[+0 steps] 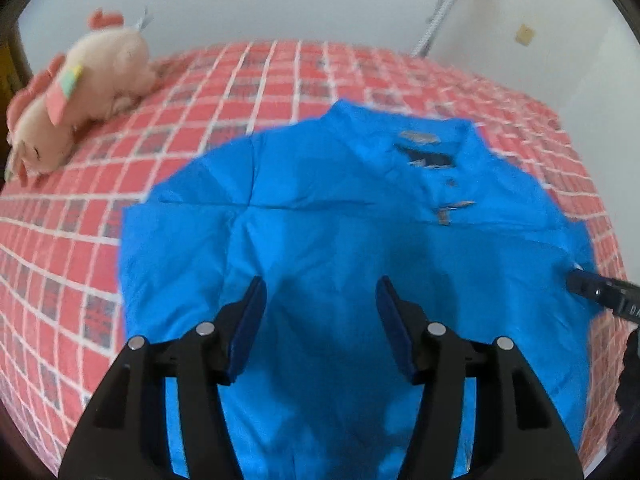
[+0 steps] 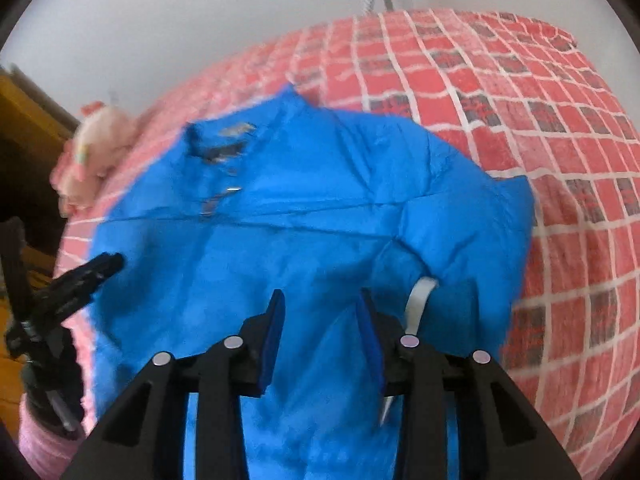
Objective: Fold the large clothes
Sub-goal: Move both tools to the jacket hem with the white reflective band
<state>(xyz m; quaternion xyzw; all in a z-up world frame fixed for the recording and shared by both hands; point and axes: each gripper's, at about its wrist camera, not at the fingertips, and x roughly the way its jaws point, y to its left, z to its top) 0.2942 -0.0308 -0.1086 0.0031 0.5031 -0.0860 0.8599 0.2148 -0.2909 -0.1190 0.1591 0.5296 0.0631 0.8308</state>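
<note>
A bright blue polo shirt lies spread on the bed, collar and button placket at the far end; it also shows in the right wrist view. My left gripper is open above the shirt's lower body, nothing between its blue pads. My right gripper is open over the shirt's near part, blue cloth lying between and under its pads, with a white care label just right of the right finger. The right gripper's tip shows in the left wrist view. The left gripper's tip shows in the right wrist view.
The bed has a red, white-gridded checked cover. A pink plush toy lies at its far left, and also shows in the right wrist view. A white wall and hanging cord are behind. Wooden furniture stands left.
</note>
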